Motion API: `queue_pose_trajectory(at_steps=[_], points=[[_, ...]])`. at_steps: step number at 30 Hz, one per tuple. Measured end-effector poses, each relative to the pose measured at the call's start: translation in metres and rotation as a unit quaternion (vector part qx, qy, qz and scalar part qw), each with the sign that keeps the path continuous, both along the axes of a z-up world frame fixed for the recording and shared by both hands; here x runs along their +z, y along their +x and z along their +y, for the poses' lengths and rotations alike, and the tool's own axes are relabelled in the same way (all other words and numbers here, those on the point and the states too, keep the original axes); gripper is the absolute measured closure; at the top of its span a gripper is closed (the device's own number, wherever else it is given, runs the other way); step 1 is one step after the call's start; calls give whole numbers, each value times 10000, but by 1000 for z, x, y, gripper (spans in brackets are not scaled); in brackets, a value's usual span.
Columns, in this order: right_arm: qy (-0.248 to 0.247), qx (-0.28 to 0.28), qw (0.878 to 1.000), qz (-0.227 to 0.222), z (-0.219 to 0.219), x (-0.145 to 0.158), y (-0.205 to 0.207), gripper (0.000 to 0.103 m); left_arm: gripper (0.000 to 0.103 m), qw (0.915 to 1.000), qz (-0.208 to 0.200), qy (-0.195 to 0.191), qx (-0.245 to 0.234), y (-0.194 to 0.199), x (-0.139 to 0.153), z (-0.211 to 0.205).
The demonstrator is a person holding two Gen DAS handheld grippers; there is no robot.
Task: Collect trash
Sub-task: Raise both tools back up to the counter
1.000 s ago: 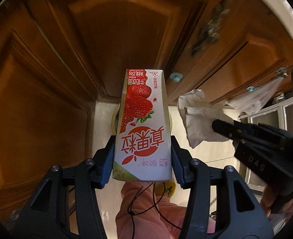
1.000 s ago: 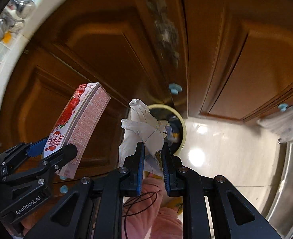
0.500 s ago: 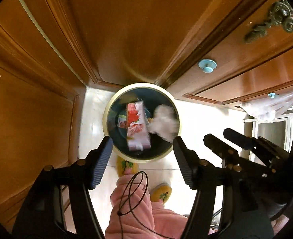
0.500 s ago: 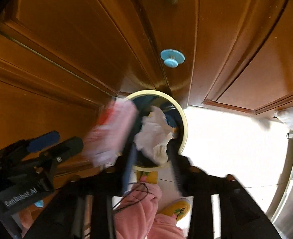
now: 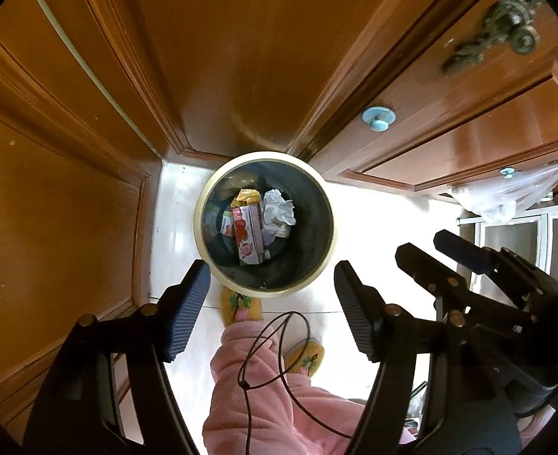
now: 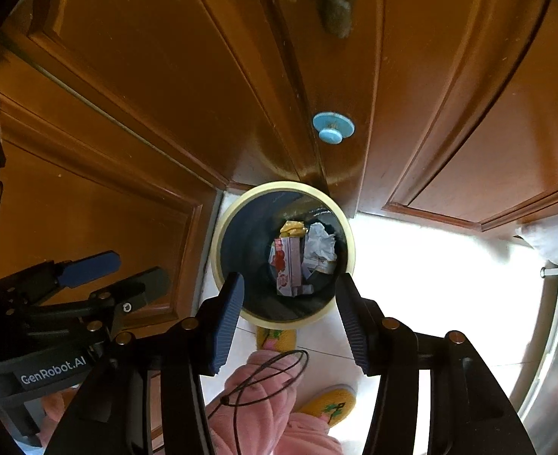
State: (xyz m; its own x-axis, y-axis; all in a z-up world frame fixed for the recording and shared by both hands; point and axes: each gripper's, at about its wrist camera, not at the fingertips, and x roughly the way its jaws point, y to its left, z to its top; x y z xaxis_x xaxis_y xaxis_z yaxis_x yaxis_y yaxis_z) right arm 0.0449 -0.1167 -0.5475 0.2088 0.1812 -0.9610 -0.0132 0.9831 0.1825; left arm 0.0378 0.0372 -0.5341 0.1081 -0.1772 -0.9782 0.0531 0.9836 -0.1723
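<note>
A round trash bin with a cream rim stands on the white floor against the wooden cabinets. Inside it lie the strawberry milk carton, the crumpled white tissue and a yellow wrapper. My left gripper is open and empty, high above the bin. My right gripper is open and empty too, also above the bin. Each gripper shows in the other's view: the right one, the left one.
Brown wooden cabinet doors with blue knobs rise behind the bin. The person's pink sleeve and yellow slippers are below. A clear plastic bag hangs at the right.
Both grippers opened. The carton dropped from the left one and the tissue from the right one, and both now lie in the bin.
</note>
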Motion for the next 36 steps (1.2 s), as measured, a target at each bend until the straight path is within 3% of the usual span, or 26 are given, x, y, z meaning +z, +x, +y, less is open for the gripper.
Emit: queue_pose_trajectory(at_steps=[9,21,31,36], points=[[-35,-23,10000,-60,-9,70,-15,52,38,9999,-141,-50,-54,-10,78,-2],[-73,17,9996,-282,-19,215,-45,52,38,9985,-525,-105,-148,-37,213,-12],[24,146,9942,-1068,-23,360,-57,51,38,9921,-1240,-176,-31,-45,343,6],[27,329,9883,-1488,-19,420,-46,45,38,9868,-1607,-185,117,-33,401,20]])
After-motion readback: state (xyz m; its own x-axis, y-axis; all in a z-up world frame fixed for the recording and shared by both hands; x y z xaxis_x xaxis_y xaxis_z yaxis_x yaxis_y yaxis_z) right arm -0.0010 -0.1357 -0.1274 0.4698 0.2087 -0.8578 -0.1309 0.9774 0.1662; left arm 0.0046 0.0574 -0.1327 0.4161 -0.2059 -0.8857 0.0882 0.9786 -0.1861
